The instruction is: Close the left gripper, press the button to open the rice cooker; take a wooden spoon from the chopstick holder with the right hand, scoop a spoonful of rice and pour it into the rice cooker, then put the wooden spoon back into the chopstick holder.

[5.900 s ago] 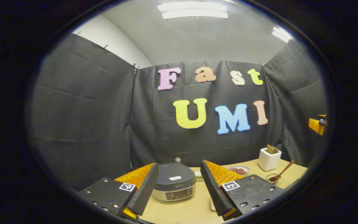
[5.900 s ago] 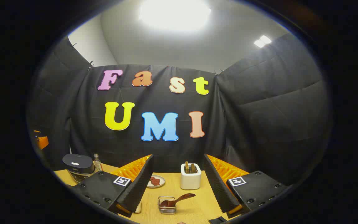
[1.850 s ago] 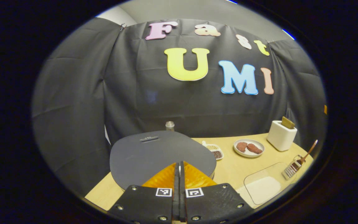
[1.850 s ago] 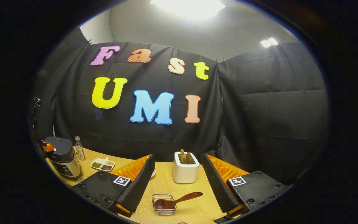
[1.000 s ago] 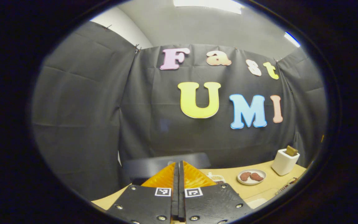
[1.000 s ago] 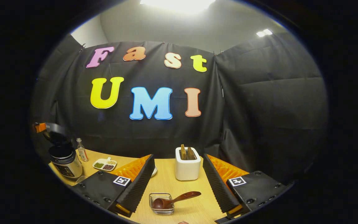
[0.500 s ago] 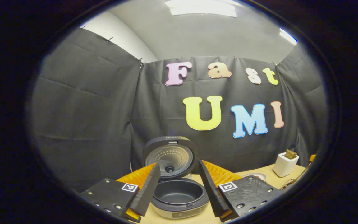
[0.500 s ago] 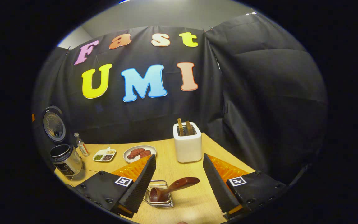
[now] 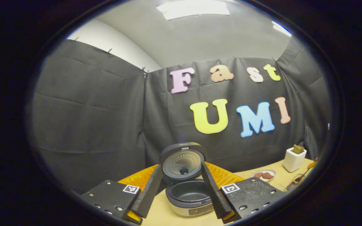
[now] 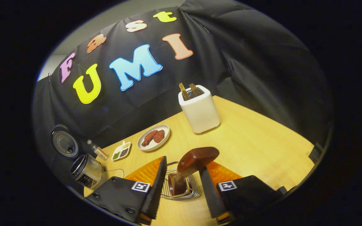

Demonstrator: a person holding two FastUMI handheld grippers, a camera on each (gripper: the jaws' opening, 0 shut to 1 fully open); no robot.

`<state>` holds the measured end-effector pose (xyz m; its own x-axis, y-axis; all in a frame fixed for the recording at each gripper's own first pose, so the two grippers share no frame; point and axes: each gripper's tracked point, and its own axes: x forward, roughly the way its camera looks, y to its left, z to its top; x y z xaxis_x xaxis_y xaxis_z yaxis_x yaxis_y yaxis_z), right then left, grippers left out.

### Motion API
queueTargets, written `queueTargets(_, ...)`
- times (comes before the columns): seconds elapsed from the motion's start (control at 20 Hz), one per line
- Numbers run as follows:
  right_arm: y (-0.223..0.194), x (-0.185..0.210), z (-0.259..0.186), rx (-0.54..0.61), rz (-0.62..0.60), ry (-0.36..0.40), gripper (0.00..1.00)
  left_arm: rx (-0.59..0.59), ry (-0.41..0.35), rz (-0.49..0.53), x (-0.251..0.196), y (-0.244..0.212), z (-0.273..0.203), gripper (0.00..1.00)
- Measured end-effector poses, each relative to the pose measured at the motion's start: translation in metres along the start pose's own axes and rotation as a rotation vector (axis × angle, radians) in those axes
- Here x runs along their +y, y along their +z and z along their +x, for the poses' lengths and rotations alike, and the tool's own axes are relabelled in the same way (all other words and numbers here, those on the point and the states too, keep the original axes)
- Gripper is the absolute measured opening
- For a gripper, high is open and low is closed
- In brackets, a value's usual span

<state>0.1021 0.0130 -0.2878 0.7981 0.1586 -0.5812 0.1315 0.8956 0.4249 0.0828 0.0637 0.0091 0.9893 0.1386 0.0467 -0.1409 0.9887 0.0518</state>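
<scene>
Wooden spoon (image 10: 189,165) stands in the chopstick holder (image 10: 181,188) between the spread right tool (image 10: 181,183); left tool (image 9: 181,188) spread.

A: Does the right tool (image 10: 178,183) grip the wooden spoon (image 10: 189,165)?
B: Cannot tell; its bowl sinks into the wire holder (image 10: 181,187).
A: The rice cooker (image 9: 189,196)?
B: Its base is cut off below.

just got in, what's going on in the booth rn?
The rice cooker stands open, lid up and inner pot empty, with the left gripper open in front of it. The right gripper is open, its fingers on either side of the wooden spoon standing in the wire chopstick holder. It hasn't closed on it.
</scene>
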Motion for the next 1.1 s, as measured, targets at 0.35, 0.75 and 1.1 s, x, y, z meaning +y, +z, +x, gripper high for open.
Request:
queueTargets(0.35, 0.009, 0.019, -0.006, 0.019, -0.126, 0.000, 0.16, 0.006, 0.039, -0.026, 0.024, -0.011, -0.005, 0.79)
queueTargets(0.75, 0.063, 0.088, -0.043, -0.126, -0.479, -0.005, 0.16, 0.021, 0.039, -0.075, 0.043, -0.032, 0.022, 0.78)
queueTargets(1.1, 0.052, 0.171, -0.046, -0.139, -0.506, 0.095, 0.17, 0.049, 0.025, -0.090, 0.065, -0.063, 0.046, 0.78)
